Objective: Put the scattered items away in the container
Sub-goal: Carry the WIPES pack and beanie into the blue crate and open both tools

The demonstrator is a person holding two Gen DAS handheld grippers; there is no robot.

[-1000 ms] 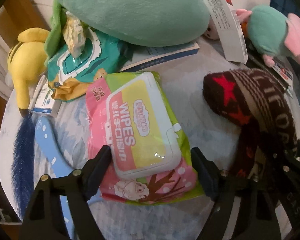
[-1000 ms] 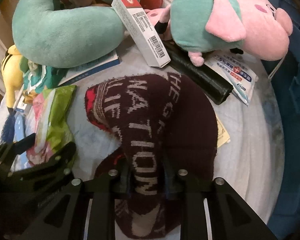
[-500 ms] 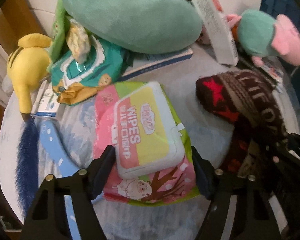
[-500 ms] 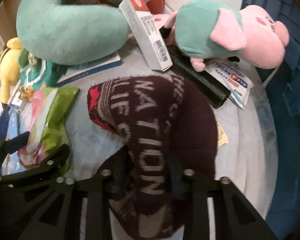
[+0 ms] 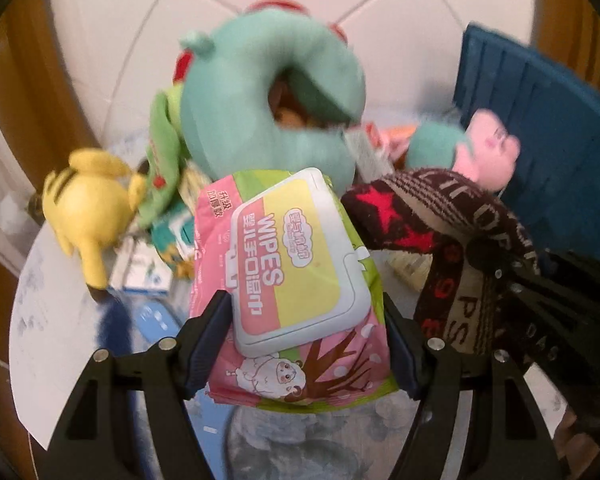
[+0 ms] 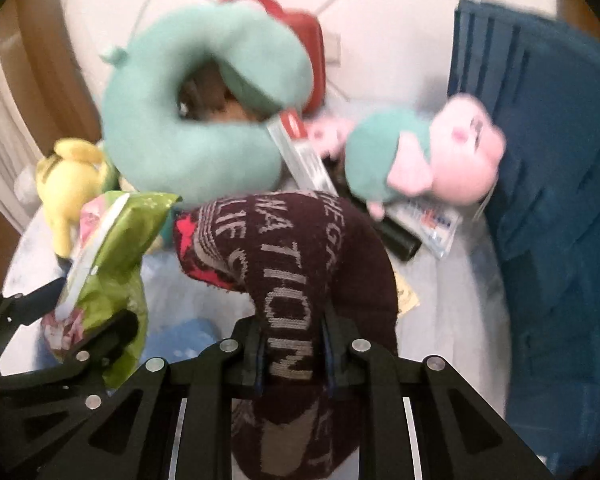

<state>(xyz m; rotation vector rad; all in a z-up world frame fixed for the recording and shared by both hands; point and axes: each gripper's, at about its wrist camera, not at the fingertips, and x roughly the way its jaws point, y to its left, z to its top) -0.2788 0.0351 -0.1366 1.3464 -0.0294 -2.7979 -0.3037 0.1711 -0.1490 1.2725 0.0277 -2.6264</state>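
Two grasps in progress, with the blue container (image 6: 540, 160) as the landmark. The left gripper (image 5: 304, 344) has its jaws clamped on the sides of a wipes pack (image 5: 288, 280); they have just been closing, with the pack between them. The right gripper (image 6: 292, 356) has its jaws pressed nearly together, pinching a fold of a dark knitted hat (image 6: 300, 248). Both items appear lifted clear of the table (image 6: 452, 320), on the side away from the container and not yet over it.

Progress, as a judgement: early. No item is seen inside the container, though its interior is hidden. Left on the table are a pink-and-teal plush pig (image 6: 432, 160) touching the container's wall, a teal neck pillow (image 6: 204, 120) farther from it, and a yellow plush (image 6: 68, 184) farthest.

Appearance: the pack is pink and green with a pale hinged lid marked "WIPES" and a cartoon sheep; its film buckles slightly under the grip. The hat is maroon with pale woven lettering and red stars, hanging limp.
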